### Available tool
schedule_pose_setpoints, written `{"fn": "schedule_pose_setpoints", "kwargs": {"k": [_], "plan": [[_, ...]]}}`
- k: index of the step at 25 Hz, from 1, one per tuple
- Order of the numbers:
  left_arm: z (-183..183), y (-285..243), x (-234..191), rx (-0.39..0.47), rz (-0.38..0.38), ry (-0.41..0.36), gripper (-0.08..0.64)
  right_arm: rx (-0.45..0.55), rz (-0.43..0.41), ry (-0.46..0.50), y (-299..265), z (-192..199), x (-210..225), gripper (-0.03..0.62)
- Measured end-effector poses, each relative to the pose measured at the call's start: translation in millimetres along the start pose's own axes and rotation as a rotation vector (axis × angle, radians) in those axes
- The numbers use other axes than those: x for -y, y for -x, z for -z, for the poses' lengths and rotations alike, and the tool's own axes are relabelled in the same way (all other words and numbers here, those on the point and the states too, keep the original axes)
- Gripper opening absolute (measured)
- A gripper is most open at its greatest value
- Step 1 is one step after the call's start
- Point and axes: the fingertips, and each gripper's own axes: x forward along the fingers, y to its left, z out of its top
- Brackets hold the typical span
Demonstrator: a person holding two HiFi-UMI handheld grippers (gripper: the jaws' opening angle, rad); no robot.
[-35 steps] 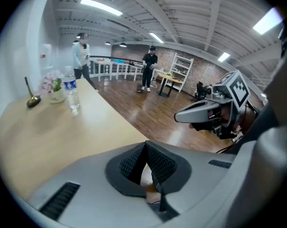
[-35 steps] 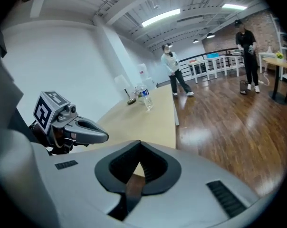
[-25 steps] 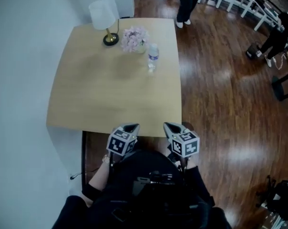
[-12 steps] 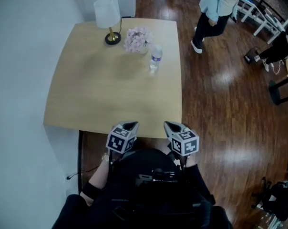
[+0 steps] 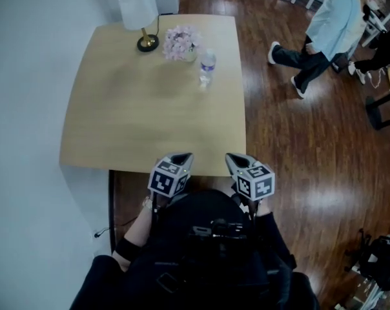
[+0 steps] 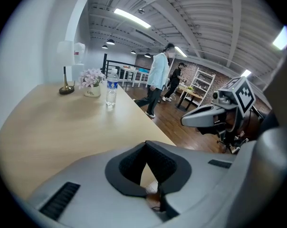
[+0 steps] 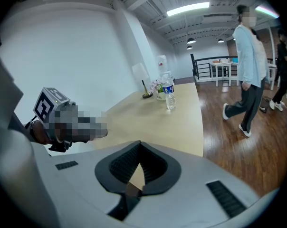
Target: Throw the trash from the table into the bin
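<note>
The left gripper [image 5: 179, 157] and right gripper [image 5: 236, 159] hover side by side at the near edge of the tabletop [image 5: 137, 121], each with its jaws together and nothing between them. The water bottle [image 5: 207, 68] stands upright well ahead of both jaws, beside the flower pot [image 5: 181, 44].

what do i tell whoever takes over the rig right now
Left gripper: shut, empty, at the table's near edge.
Right gripper: shut, empty, beside it.
Bottle, likely the trash, stands upright at the far end by the flowers and lamp.
Done: nothing picked up.
To do: grab the bottle, bin it. No bin in view.
</note>
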Motion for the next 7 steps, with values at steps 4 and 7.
{"fn": "schedule_pose_setpoints", "kwargs": {"k": [4,7], "plan": [[0,2,12,-0.003,-0.006,-0.002,0.003,0.001,-0.015,0.006,10,2,-2,0.003],[0,5,26,-0.001,-0.014,-0.001,0.003,0.003,-0.024,0.013,23,4,-2,0.003]]}}
